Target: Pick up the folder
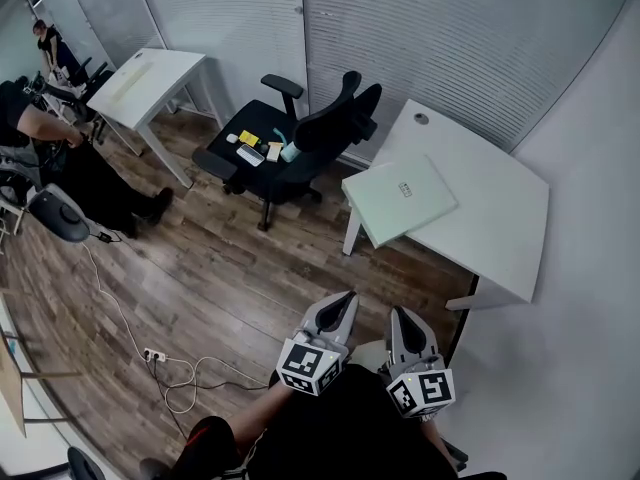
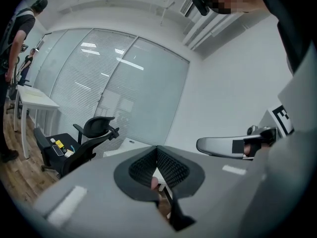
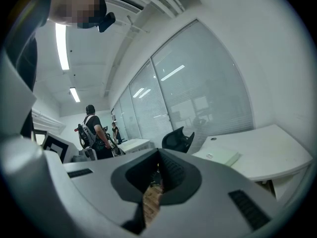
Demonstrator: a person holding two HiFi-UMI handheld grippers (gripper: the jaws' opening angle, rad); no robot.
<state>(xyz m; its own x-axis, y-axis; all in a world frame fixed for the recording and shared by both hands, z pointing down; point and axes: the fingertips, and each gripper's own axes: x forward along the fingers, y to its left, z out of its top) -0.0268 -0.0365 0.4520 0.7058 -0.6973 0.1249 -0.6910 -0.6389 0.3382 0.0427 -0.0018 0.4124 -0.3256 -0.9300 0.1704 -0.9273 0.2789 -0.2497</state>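
Note:
The folder (image 1: 401, 197), pale green-white and flat, lies on the near left corner of a white desk (image 1: 490, 203), overhanging its edge a little. In the right gripper view the folder (image 3: 223, 156) shows far ahead on the desk (image 3: 270, 150). My left gripper (image 1: 346, 299) and right gripper (image 1: 399, 314) are side by side close to my body, above the wooden floor, pointing toward the desk and well short of it. Both have their jaws together with nothing in them, as the left gripper (image 2: 157, 148) and right gripper (image 3: 158, 151) views show.
A black office chair (image 1: 300, 138) with small items on its seat stands left of the desk. A second white desk (image 1: 150, 83) is at the back left, with people (image 1: 60, 158) beside it. A power strip and cables (image 1: 155, 354) lie on the floor.

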